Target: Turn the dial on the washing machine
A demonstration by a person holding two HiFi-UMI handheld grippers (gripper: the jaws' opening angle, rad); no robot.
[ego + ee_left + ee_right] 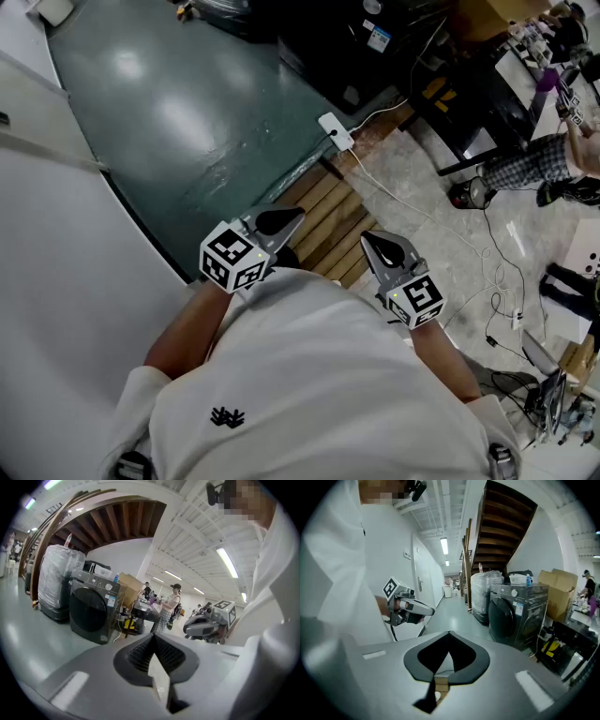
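Note:
The dark front-loading washing machine (93, 611) stands a few steps away across the grey floor, and it also shows in the right gripper view (513, 616). Its small pale dial (514, 593) sits on the top panel, likewise visible in the left gripper view (108, 587). From above, the machine's dark top (352, 56) lies far ahead. My left gripper (281, 221) and right gripper (380, 248) are held close to my chest, both shut with nothing between the jaws. Each sees the other: the right gripper (187, 629), the left gripper (429, 611).
A plastic-wrapped pallet (58, 581) stands left of the machine and a cardboard box (129, 585) to its right. A person in plaid trousers (166, 609) stands at a cluttered desk. A power strip (336, 130) and its cable lie on the floor by wooden slats (328, 220).

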